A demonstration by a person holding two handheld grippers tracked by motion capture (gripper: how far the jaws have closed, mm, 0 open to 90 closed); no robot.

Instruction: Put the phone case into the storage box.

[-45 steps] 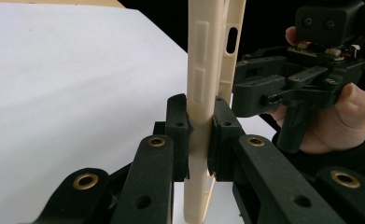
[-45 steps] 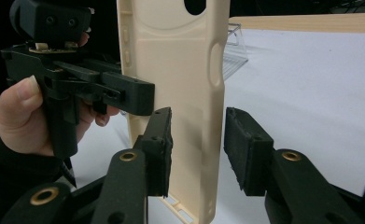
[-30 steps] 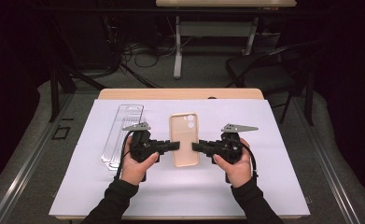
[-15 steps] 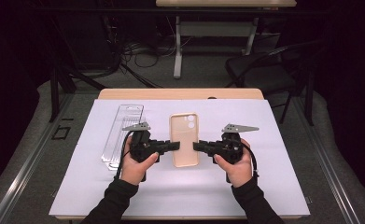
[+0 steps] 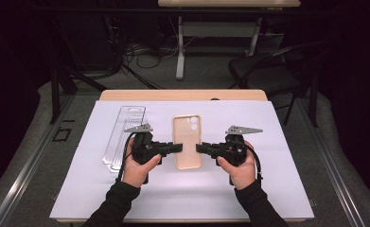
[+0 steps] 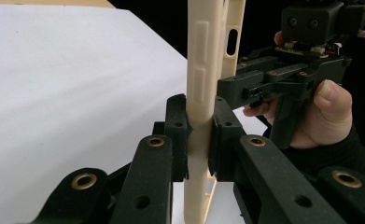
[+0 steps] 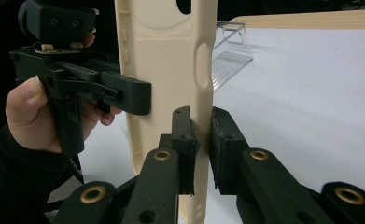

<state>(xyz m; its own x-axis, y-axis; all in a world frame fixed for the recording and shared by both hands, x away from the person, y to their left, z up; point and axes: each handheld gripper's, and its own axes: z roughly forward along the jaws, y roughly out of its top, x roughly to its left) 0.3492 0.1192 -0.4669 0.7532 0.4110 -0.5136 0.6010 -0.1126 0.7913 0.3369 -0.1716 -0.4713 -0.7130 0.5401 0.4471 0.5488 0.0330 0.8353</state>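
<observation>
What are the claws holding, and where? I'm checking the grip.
Both hold the beige phone case: left claw pinches its left side edge, right claw its right side edge.

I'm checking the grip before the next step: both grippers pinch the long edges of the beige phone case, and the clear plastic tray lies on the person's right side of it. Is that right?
Not quite. The left gripper and the right gripper do each pinch a long edge of the phone case, but the plastic tray lies on the person's left side of it, as the high view shows.
</observation>
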